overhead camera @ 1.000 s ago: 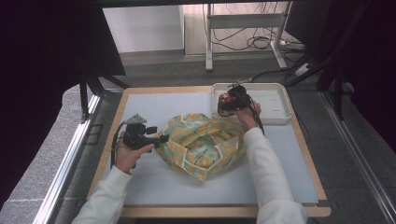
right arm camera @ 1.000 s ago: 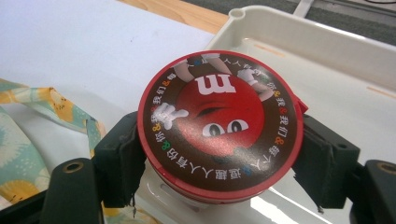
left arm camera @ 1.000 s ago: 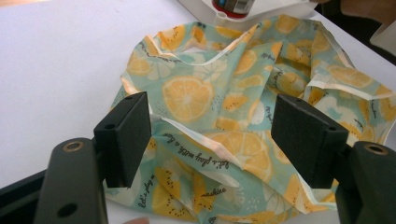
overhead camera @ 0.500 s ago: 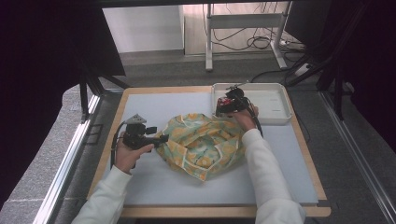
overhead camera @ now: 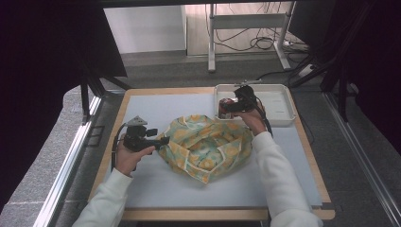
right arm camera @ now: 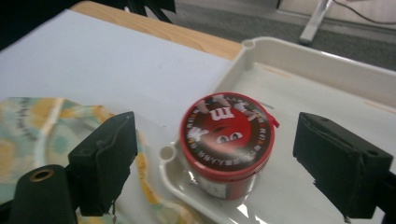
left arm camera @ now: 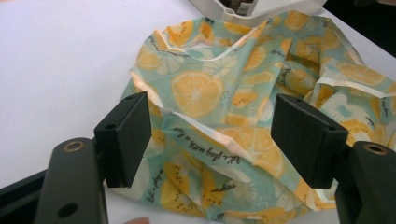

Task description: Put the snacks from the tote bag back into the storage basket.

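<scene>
At the near-left corner of the white tray (overhead camera: 283,101), the right hand-held gripper (right arm camera: 229,158) hangs with its jaws spread wide on either side of a red-lidded M&M's candy tub (right arm camera: 226,140); the jaws have just been opening, and the pads stand clear of the tub, which rests upright on the tray floor just inside the corner. The step in hand reads as the release of the tub into the tray (or, less likely, the start of a pick). The next move probably calls for lifting the right hand-held gripper straight up and clear so that neither pad knocks the tub over.

On the white tabletop (overhead camera: 151,109), the left hand-held gripper (left arm camera: 212,135) is also open, its jaws poised over the near edge of a crumpled lemon-print cloth (overhead camera: 205,146) without pinching it. The cloth lies in a loose heap at mid-table, its far edge reaching up to the tray's corner. That fold beside the tray could snag a low-moving jaw. Beyond the tabletop stand a metal frame and loose cables on the floor (overhead camera: 265,42).
</scene>
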`<action>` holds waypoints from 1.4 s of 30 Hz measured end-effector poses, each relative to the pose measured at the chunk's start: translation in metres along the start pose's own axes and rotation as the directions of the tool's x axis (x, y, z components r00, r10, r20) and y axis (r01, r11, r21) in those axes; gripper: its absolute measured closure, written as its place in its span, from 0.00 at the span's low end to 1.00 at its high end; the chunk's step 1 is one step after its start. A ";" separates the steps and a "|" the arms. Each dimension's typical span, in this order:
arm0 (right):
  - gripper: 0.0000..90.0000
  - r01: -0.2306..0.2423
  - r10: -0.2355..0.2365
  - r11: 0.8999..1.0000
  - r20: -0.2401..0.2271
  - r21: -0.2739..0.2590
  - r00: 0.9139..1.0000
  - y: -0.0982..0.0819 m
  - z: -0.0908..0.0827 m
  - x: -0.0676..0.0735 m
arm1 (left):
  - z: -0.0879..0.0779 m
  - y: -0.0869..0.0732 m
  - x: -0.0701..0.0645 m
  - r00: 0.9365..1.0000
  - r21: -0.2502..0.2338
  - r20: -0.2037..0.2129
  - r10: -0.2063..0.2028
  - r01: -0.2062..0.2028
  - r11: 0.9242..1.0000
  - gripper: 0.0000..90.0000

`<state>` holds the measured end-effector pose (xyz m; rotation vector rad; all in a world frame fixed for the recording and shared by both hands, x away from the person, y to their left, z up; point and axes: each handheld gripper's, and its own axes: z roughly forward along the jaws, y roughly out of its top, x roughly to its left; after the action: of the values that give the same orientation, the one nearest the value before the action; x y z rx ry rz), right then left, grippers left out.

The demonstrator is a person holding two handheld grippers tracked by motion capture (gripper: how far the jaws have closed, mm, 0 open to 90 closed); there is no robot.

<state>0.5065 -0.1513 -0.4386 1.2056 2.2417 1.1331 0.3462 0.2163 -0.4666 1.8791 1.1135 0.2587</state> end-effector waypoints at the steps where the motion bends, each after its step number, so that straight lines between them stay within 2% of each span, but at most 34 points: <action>1: 0.16 0.002 -0.002 1.000 -0.012 -0.006 1.000 -0.001 -0.003 0.001 | -0.001 0.000 0.000 1.000 -0.004 -0.003 -0.004 0.004 1.000 0.32; 8: 0.17 0.033 -0.036 0.998 -0.074 -0.044 0.997 -0.012 -0.027 0.014 | 0.000 0.004 -0.002 1.000 -0.014 0.001 -0.001 0.001 1.000 0.32; 14: 0.18 0.051 -0.064 0.994 -0.137 -0.095 0.988 -0.032 -0.058 0.026 | 0.009 0.008 -0.003 1.000 -0.003 0.013 0.008 -0.008 1.000 0.32; 19: 0.19 0.065 -0.082 0.990 -0.140 -0.125 0.987 -0.052 -0.082 0.029 | 0.012 0.010 -0.003 1.000 0.001 0.015 0.012 -0.012 1.000 0.32; 24: 0.20 0.035 -0.059 0.988 -0.158 -0.151 0.986 -0.080 -0.109 0.024 | 0.013 0.010 -0.004 1.000 0.005 0.014 0.017 -0.018 1.000 0.32; 26: 0.20 0.029 -0.051 0.988 -0.146 -0.153 0.988 -0.091 -0.116 0.020 | 0.013 0.010 -0.004 1.000 0.005 0.013 0.018 -0.018 1.000 0.32; 30: 0.21 0.010 -0.029 0.990 -0.127 -0.141 0.992 -0.110 -0.126 0.010 | 0.012 0.010 -0.004 1.000 0.007 0.013 0.017 -0.017 1.000 0.32; 33: 0.21 -0.016 -0.003 0.991 -0.142 -0.130 0.990 -0.121 -0.129 0.002 | 0.012 0.010 -0.004 1.000 0.007 0.011 0.019 -0.019 1.000 0.32; 42: 0.21 0.008 -0.026 0.991 -0.136 -0.134 0.990 -0.122 -0.129 0.003 | 0.013 0.009 -0.004 1.000 0.011 0.006 0.023 -0.023 1.000 0.32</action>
<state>0.3595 -0.2500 -0.4540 1.0838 2.2294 1.3738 0.3568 0.2041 -0.4654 1.9026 1.0923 0.2603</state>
